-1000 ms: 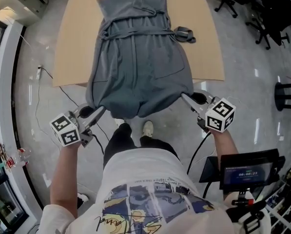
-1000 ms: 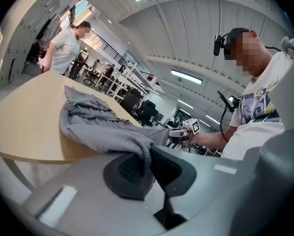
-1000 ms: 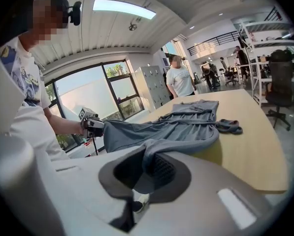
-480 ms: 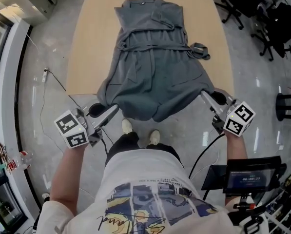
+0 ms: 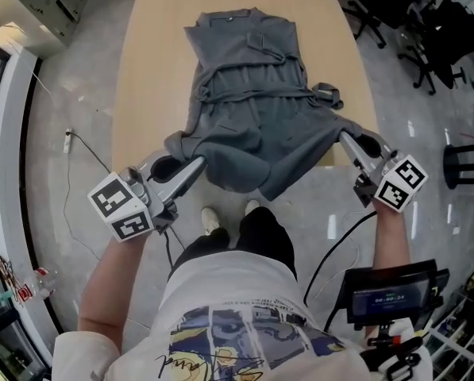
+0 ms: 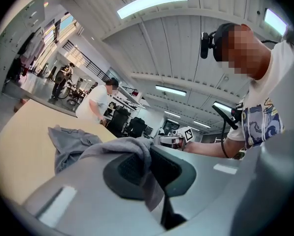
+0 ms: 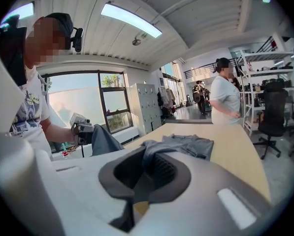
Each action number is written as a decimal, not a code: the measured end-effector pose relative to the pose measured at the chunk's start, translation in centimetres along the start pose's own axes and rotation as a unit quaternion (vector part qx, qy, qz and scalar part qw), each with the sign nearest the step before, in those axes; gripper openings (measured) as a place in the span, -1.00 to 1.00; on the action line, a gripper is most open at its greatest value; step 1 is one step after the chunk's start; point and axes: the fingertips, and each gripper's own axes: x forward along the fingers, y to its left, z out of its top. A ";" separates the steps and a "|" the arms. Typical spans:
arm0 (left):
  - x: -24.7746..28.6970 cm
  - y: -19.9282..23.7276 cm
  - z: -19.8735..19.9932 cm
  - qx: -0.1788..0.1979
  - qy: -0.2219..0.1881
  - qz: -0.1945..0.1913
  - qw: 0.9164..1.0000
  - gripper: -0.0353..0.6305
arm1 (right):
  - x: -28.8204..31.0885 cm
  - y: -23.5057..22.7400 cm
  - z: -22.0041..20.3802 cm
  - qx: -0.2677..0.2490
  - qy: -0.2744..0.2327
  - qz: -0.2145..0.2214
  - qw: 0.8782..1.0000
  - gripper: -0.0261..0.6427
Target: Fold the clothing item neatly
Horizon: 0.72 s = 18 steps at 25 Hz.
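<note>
A grey dress (image 5: 248, 94) lies lengthwise on the wooden table (image 5: 153, 70), collar at the far end and a belt across its waist. Its near hem is lifted off the table's front edge. My left gripper (image 5: 198, 163) is shut on the hem's left corner, and my right gripper (image 5: 344, 136) is shut on the right corner. In the left gripper view, grey cloth runs between the closed pads of the left gripper (image 6: 149, 154), with the rest of the dress (image 6: 70, 139) beyond. The right gripper view shows the right gripper (image 7: 147, 168) pinching cloth the same way.
Black office chairs (image 5: 435, 30) stand to the right of the table, with a stool (image 5: 467, 153) nearer. A cable (image 5: 78, 141) trails on the floor at the left. A person (image 7: 225, 100) stands by the table's far end. A screen (image 5: 387, 296) sits at my right hip.
Both grippers have carried the hem up and forward, from hanging below the table's front edge to level with it. The slack hem now bunches between them.
</note>
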 end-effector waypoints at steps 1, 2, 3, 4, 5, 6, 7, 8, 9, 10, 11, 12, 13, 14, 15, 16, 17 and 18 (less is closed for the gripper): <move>0.1 0.3 0.4 0.000 -0.005 0.002 1.000 -0.83 | 0.1 -0.2 0.5 -0.002 -0.003 -0.002 1.000 -0.88; 0.3 0.5 0.8 0.000 -0.010 0.004 1.000 -0.83 | 0.2 -0.3 0.9 -0.004 -0.005 -0.003 1.000 -0.88; 0.5 0.8 1.2 0.001 -0.014 0.006 1.000 -0.83 | 0.3 -0.6 1.3 -0.007 -0.008 -0.003 1.000 -0.88; 0.8 1.3 1.6 0.005 -0.016 0.007 1.000 -0.83 | 0.7 -1.1 1.7 -0.010 -0.011 -0.004 1.000 -0.88; 1.3 2.0 2.0 0.010 -0.018 0.009 1.000 -0.83 | 1.2 -1.9 2.1 -0.014 -0.014 -0.004 1.000 -0.88; 1.9 3.0 2.4 0.016 -0.018 0.013 1.000 -0.83 | 1.9 -2.9 2.3 -0.016 -0.017 -0.005 1.000 -0.88; 2.6 4.1 2.9 0.020 -0.019 0.018 0.999 -0.83 | 2.7 -4.0 2.5 -0.019 -0.018 -0.005 1.000 -0.88; 3.3 5.1 3.2 0.022 -0.020 0.024 0.999 -0.83 | 3.5 -5.1 2.6 -0.024 -0.016 -0.003 1.000 -0.88; 3.9 6.0 3.5 0.022 -0.021 0.031 0.999 -0.83 | 4.2 -6.0 2.8 -0.029 -0.013 0.000 0.999 -0.88; 4.5 6.7 3.8 0.022 -0.022 0.037 0.999 -0.83 | 4.7 -6.7 3.1 -0.033 -0.011 0.004 0.999 -0.88; 5.0 7.4 4.2 0.023 -0.023 0.042 0.999 -0.83 | 5.2 -7.5 3.6 -0.037 -0.011 0.008 0.999 -0.88; 5.6 8.0 4.7 0.025 -0.023 0.045 0.998 -0.83 | 5.7 -8.3 4.1 -0.040 -0.012 0.012 0.999 -0.88; 6.1 8.7 5.3 0.028 -0.022 0.047 0.998 -0.83 | 6.2 -9.0 4.6 -0.042 -0.012 0.015 0.999 -0.88; 6.6 9.4 5.8 0.031 -0.021 0.050 0.998 -0.83 | 6.6 -9.8 5.0 -0.043 -0.013 0.018 0.999 -0.88; 7.1 10.1 6.2 0.032 -0.021 0.052 0.998 -0.83 | 7.1 -10.5 5.3 -0.044 -0.012 0.021 0.999 -0.88; 7.5 10.7 6.5 0.032 -0.021 0.054 0.998 -0.83 | 7.6 -11.1 5.5 -0.045 -0.011 0.026 0.999 -0.88; 7.9 11.2 6.8 0.033 -0.021 0.056 0.998 -0.83 | 8.1 -11.8 5.7 -0.046 -0.010 0.030 0.998 -0.88; 8.4 11.8 7.0 0.035 -0.020 0.057 0.998 -0.83 | 8.7 -12.3 5.9 -0.048 -0.008 0.035 0.998 -0.88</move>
